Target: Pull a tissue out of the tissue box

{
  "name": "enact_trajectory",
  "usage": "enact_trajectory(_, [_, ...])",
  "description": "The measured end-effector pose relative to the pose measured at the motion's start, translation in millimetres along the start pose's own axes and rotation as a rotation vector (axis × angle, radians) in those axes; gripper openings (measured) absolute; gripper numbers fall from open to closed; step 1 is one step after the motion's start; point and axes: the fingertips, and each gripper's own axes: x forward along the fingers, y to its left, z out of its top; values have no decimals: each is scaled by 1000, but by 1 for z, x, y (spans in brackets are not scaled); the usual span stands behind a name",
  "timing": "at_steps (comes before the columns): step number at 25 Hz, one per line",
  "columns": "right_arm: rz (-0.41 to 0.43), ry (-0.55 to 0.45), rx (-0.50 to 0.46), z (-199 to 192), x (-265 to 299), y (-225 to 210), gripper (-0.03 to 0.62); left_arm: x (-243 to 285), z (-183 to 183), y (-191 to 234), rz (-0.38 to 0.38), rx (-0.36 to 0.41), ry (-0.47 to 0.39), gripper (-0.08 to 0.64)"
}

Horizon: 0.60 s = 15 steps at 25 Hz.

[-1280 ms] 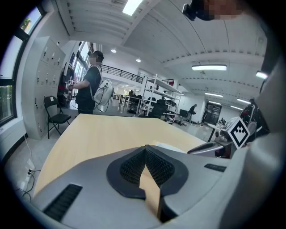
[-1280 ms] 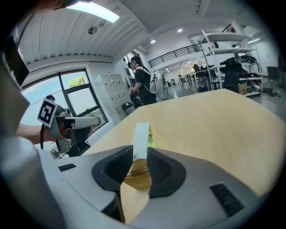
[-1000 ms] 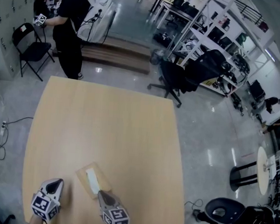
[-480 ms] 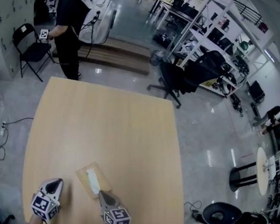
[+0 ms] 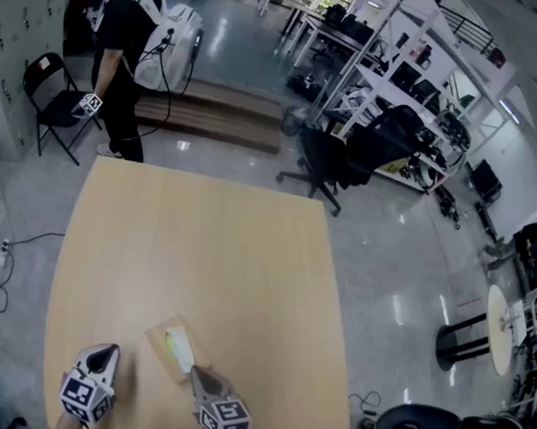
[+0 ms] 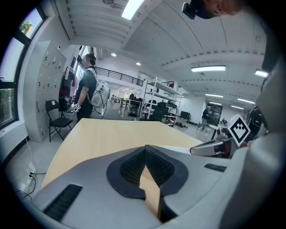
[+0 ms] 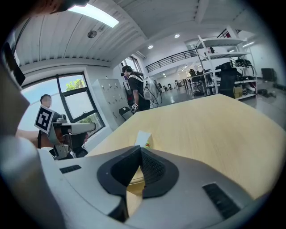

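Note:
A tan tissue box (image 5: 161,338) lies on the wooden table (image 5: 202,241) near its front edge, with a white tissue (image 5: 177,349) standing out of its slot. My right gripper (image 5: 195,372) is at the box's near end, its jaws shut on the tissue's near edge. In the right gripper view the tissue (image 7: 142,137) rises just behind the meeting tips of the right gripper (image 7: 140,150). My left gripper (image 5: 103,353) rests left of the box, apart from it. Its jaws are shut on nothing, and the left gripper (image 6: 145,150) shows only bare table ahead.
A person in black (image 5: 126,31) stands beyond the table's far left corner beside a folding chair (image 5: 52,85). A black office chair (image 5: 333,154) stands past the far right corner. A round stool (image 5: 486,328) is on the floor to the right.
Both grippers and the box stay where they were. The person at the back has stepped a little to the left.

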Motion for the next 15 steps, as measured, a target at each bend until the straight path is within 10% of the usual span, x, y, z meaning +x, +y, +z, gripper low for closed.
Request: enact_trajectory(15, [-25,-70,-14,19,-21,10,3,-22,17,3,9,-4,-57,8])
